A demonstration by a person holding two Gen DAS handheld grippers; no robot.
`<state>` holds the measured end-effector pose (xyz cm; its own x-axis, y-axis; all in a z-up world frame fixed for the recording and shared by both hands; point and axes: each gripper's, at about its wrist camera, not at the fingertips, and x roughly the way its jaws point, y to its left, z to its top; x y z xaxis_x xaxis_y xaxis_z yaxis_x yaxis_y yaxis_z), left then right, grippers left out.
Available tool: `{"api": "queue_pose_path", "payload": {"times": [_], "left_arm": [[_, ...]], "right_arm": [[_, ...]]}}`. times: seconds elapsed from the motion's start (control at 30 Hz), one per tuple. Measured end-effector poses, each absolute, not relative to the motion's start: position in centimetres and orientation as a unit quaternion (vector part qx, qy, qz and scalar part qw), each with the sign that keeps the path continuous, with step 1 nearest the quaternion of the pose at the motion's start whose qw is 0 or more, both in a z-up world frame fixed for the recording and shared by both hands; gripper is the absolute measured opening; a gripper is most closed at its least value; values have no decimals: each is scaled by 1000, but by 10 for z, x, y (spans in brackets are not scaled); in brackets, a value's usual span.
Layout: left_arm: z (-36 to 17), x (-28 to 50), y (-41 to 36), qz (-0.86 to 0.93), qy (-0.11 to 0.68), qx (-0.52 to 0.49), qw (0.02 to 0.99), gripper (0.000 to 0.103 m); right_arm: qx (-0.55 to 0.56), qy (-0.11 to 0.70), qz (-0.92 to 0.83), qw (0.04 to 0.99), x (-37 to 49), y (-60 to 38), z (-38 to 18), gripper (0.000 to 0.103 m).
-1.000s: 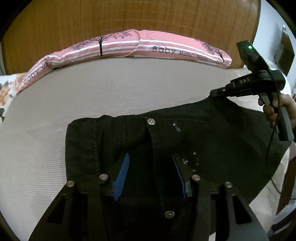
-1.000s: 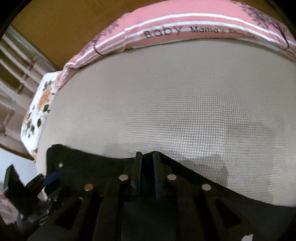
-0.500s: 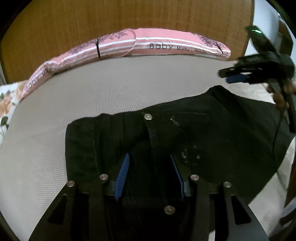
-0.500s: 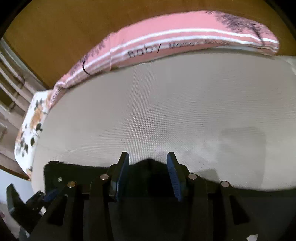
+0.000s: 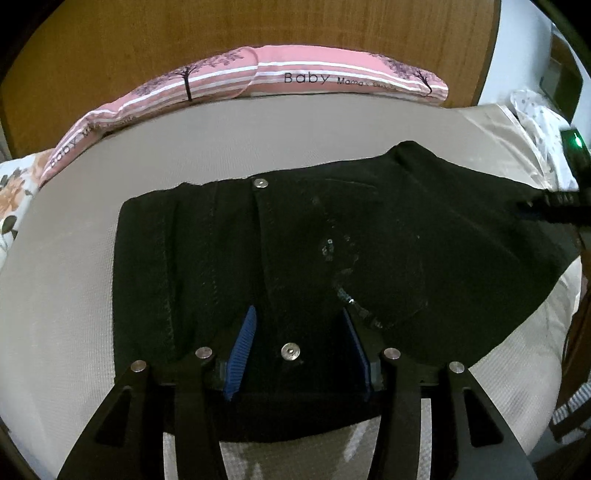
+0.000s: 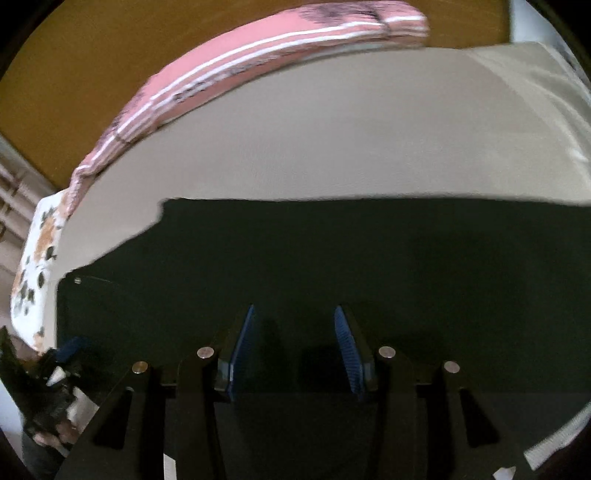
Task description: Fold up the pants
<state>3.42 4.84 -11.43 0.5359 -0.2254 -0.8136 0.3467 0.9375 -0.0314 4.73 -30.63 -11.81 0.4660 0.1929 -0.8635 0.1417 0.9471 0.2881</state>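
Black pants point(image 5: 332, 251) lie flat on the beige bed, waistband and metal button point(image 5: 290, 351) toward the left wrist camera. My left gripper point(image 5: 297, 350) is open, its blue pads either side of the waistband near the button. My right gripper point(image 6: 293, 347) is open and empty over the dark cloth point(image 6: 332, 266). The right gripper also shows at the right edge of the left wrist view point(image 5: 554, 206), over the far part of the pants. The left gripper shows at the lower left of the right wrist view point(image 6: 55, 369).
The beige mattress point(image 5: 258, 140) extends around the pants. A long pink "Baby" pillow point(image 5: 295, 79) lies along the wooden headboard point(image 5: 221, 33). A floral pillow point(image 5: 14, 192) sits at the left edge. White cloth point(image 5: 532, 110) lies at the far right.
The right gripper went from shut on the pants edge to open, then came down over the cloth. The left gripper's pads opened wider. The pants now lie flatter and more spread.
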Motion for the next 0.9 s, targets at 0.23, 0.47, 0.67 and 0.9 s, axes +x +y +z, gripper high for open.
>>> {"api": "queue_pose_path", "payload": {"times": [0.23,0.47,0.67,0.9], "left_arm": [[-113,35,43,-135,462,69,874,49],[-89,25,13,-178,436,76,879,50],[-80,29,-40,-254,441,60,859,52],[-81,36,-111,-313,462,43,828,52]], "right_arm": [[215,483,-64,846,-2,-392,-121,41],[314,418,-112,845,-76,-467,-103,43],[409,372,-180,814,-146,-529,-121,43],[492,325,-203,782,-184,-576,-142,43]]}}
